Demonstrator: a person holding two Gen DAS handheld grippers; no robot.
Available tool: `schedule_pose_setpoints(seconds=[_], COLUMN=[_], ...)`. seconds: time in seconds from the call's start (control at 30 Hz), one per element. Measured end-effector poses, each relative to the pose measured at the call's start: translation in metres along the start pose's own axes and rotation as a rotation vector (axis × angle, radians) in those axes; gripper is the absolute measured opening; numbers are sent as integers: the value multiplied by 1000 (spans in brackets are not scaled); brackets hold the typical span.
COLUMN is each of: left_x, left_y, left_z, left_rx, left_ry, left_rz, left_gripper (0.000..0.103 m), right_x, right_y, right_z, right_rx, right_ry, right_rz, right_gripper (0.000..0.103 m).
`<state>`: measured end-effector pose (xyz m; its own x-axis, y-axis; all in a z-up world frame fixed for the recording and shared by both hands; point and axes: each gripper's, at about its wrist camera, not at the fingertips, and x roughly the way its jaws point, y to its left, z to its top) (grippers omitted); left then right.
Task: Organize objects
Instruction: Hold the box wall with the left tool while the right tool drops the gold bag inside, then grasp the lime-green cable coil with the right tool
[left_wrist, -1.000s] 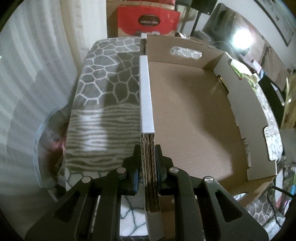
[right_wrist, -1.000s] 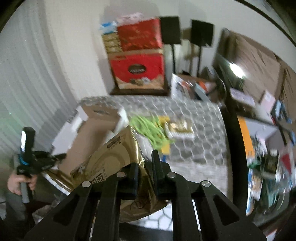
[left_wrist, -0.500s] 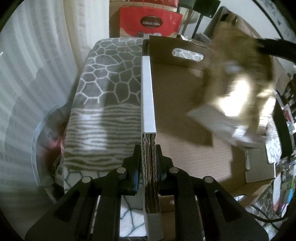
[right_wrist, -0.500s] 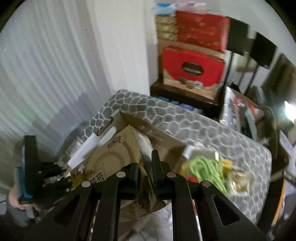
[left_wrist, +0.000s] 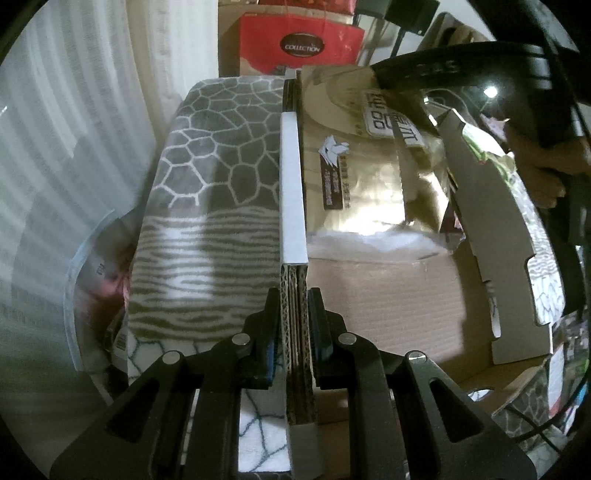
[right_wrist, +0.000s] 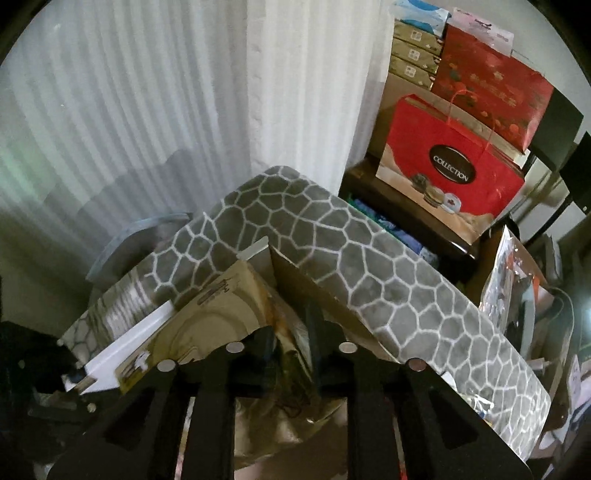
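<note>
Looking along the left hand-held gripper: clamped tight on the layered side wall of the cardboard box, both pads pressed against the corrugated edge, steadying it on the patterned blanket. Inside the box, toward the far end, a gold foil bag propped against that same wall, its lower edge crumpled on the box floor. Above it, the right hand-held gripper reaching in, still on the bag's top edge. Judging by the wrinkled, glossy skin: light, soft and slippery, likely to slump or slide once let go, so best held by a pinched fold near the upper edge rather than by the flat face. Box wall stiff, though a thin lip of card, fit for bracing only.

Looking along the right hand-held gripper: fingers close together with a fold of the gold foil bag pinched between them, the bag's printed face spreading left and down into the cardboard box. White-edged box wall just beside the bag. Behind, a red gift bag on a dark shelf, well apart.
</note>
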<state>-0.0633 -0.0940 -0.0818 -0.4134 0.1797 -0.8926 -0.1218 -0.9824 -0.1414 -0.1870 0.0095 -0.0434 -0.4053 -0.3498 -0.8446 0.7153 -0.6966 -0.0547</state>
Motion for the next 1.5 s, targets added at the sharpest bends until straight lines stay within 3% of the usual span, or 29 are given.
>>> schedule_pose_setpoints(seconds=[0.17,0.33,0.47,0.57,0.8,0.9,1.13,1.37,1.5], left_x=[0,0,0,0,0,0,-1,-3,-2], left_y=[-1,-1,-1,-3,-2,-1,-10,-9,-7], left_z=[1,2,2,1,3,3,1,-1,0], left_rx=[-1,4,1,3,-6,-7,38,31,19], left_ry=[1,0,-1,1,4,4,-8,-11,-8], left_rz=[1,9,10,16,14,13,53,42,31], left_gripper=[13,13,13,13,13,13,14,13,13], right_x=[2,-22,-47,-65,-68,-73,-101,-128,-123], right_y=[-4,-10,-23,-31,-33,-38,-65,-111,-128], right_z=[0,-7,-10,-11,-12,-28,-67,-115,-136], right_rx=[45,66,97,114,176,234,342,432,464], right_ry=[-5,-60,-103,-150,-87,-54,-14,14,42], right_rz=[8,-22,-54,-56,-55,-22,-57,-193,-216], right_gripper=[29,53,56,66,63,61,61,61,53])
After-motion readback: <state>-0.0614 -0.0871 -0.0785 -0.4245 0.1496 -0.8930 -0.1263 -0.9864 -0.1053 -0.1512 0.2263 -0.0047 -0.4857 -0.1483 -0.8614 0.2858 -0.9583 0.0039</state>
